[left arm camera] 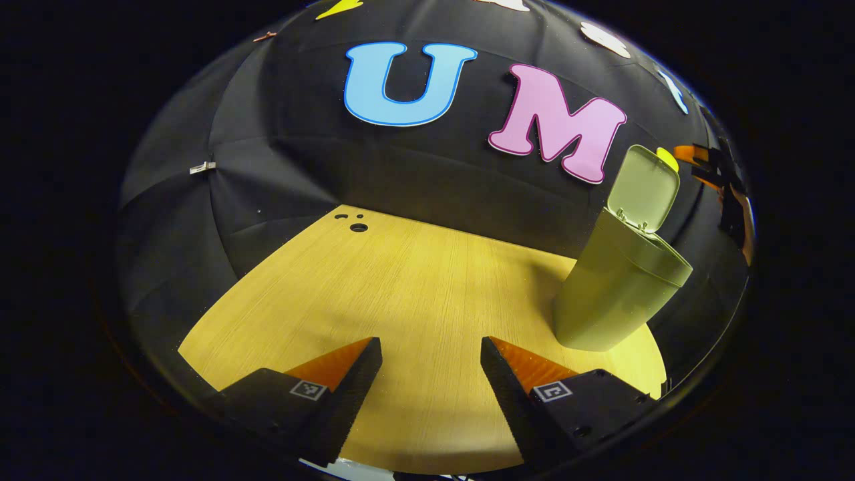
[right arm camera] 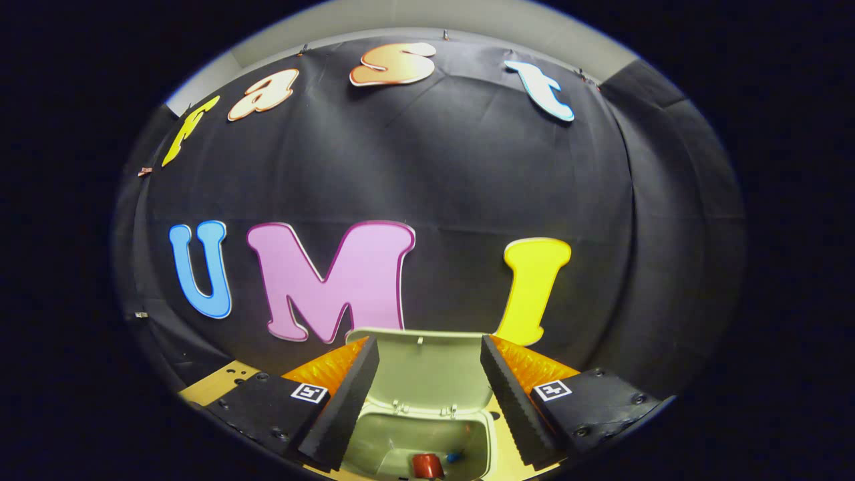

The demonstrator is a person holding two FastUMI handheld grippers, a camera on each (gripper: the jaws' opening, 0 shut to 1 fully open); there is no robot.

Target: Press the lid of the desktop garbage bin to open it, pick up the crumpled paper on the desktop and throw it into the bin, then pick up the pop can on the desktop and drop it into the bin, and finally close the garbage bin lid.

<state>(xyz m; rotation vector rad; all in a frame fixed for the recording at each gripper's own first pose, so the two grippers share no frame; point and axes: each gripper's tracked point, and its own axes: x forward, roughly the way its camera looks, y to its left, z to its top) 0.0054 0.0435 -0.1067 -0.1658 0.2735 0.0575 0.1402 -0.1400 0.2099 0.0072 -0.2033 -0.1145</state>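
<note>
- Two grippers are in your hands, and both have their fingers spread apart with nothing between them.
- Your left gripper [left arm camera: 431, 361] hangs low over the wooden desktop [left arm camera: 401, 280]; bare wood shows in the gap between its fingers.
- In the left gripper view, the green garbage bin [left arm camera: 611, 287] stands on the desktop ahead of and to the right of the right finger, apart from it.
- Its lid [left arm camera: 642, 188] is flipped up on the hinge at the back, in front of the black cloth wall [left arm camera: 280, 153].
- Your right gripper [right arm camera: 429, 374] hovers above the bin's [right arm camera: 374, 444] open mouth, looking down into it.
- The raised lid [right arm camera: 427, 371] shows between your right gripper's fingers, just beyond their tips.
- Inside the bin, below the gap between the fingers, lies the red pop can [right arm camera: 427, 465], with a small blue bit just to its right.
- You cannot tell from these views where the crumpled paper is.
</note>
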